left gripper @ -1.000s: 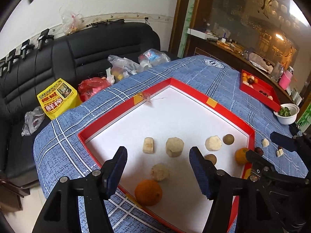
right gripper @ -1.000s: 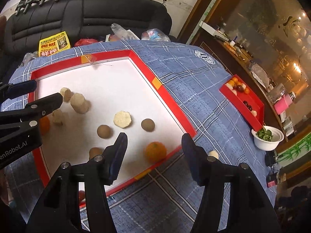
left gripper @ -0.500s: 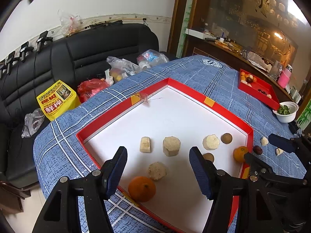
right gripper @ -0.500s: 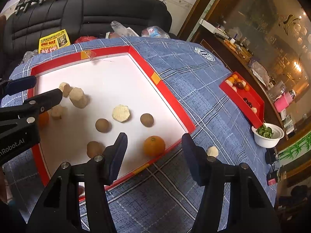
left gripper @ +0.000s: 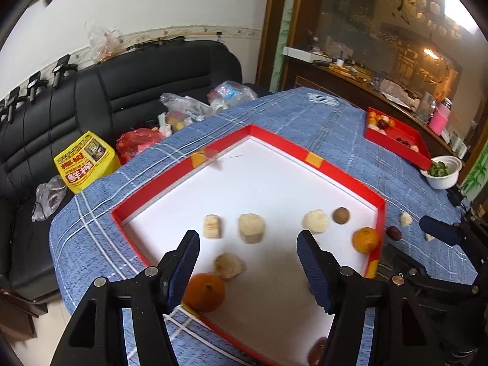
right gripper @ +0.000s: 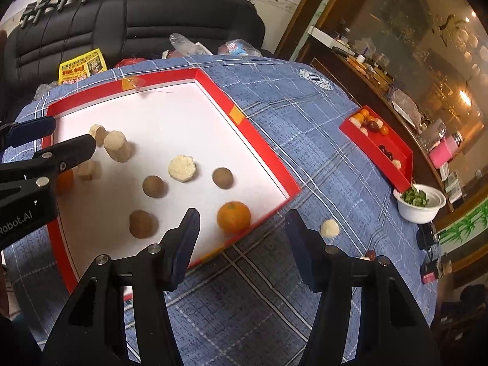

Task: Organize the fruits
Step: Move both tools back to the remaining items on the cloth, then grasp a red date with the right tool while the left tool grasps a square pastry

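Fruit lies scattered in the big red tray, both grippers, left and right, hovering released and empty, so lower one squarely over the nearest orange before clenching.

Table with blue plaid cloth
On it: big red tray; small red tray; white bowl; loose pale chunk; dark red fruit beside big tray
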{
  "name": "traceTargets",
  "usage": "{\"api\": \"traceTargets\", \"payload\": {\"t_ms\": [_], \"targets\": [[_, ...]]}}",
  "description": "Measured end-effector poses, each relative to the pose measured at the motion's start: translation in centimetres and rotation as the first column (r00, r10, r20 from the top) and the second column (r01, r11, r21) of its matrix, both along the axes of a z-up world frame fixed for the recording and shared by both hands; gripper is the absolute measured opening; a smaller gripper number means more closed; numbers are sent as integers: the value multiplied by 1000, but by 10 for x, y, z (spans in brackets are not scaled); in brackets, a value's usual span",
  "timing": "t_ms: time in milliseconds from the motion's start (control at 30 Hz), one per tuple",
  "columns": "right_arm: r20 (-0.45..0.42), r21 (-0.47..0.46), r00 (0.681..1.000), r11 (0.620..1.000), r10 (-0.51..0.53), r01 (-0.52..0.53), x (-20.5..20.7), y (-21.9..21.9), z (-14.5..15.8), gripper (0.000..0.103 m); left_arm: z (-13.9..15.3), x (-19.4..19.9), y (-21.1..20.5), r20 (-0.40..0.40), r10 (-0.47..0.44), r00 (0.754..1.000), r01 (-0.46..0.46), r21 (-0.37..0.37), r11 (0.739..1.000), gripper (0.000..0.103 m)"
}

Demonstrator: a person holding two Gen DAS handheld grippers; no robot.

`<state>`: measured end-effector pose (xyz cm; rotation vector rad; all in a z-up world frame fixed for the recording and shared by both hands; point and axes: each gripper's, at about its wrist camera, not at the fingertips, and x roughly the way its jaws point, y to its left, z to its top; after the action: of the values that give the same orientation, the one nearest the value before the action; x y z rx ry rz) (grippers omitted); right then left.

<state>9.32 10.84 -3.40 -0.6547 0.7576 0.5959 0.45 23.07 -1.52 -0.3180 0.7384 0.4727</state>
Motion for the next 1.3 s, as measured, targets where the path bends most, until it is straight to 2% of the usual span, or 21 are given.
{"api": "traceTargets", "payload": {"t_ms": [133,233,400,533,733,867,900,933,1000,1033,1067,1167,1300], "targets": [[-17,58,998,996,-62,63,6,-40,0,58,3,7,-28,23,-67,997,67,6,998,64],[-57,117,984,978,-168,173,21,-93,-6,58,2,17,-60,26,-159,987,159,26,987,64],[-172,190,915,899,-366,395,64,-188,-27,58,-8,34,-118,3,-312,950,312,36,950,64],[-260,261,869,836,-421,483,96,-232,-37,58,-19,46,-149,-34,-378,925,379,35,925,64],[-344,313,844,797,-411,516,144,-234,-44,58,-32,55,-169,-75,-407,910,410,27,912,64],[-406,334,816,765,-411,551,178,-226,-49,56,-37,58,-170,-91,-402,911,405,20,914,64],[-416,325,810,764,-413,557,182,-222,-50,54,-37,59,-169,-93,-399,912,402,18,915,64],[-432,304,799,766,-419,566,189,-217,-54,46,-37,60,-168,-93,-396,914,399,18,917,64],[-471,294,778,758,-415,582,199,-213,-63,38,-37,63,-167,-92,-396,914,399,18,917,64],[-480,290,772,755,-418,589,202,-214,-65,22,-37,64,-166,-92,-396,914,399,19,917,64],[-481,283,770,757,-419,589,202,-214,-65,18,-37,66,-167,-92,-398,913,401,21,916,64],[-474,276,782,775,-404,568,196,-218,-65,18,-40,75,-171,-101,-406,908,410,17,912,64],[-499,292,771,760,-396,580,191,-234,-67,18,-41,85,-185,-104,-430,897,433,9,901,65]]}}
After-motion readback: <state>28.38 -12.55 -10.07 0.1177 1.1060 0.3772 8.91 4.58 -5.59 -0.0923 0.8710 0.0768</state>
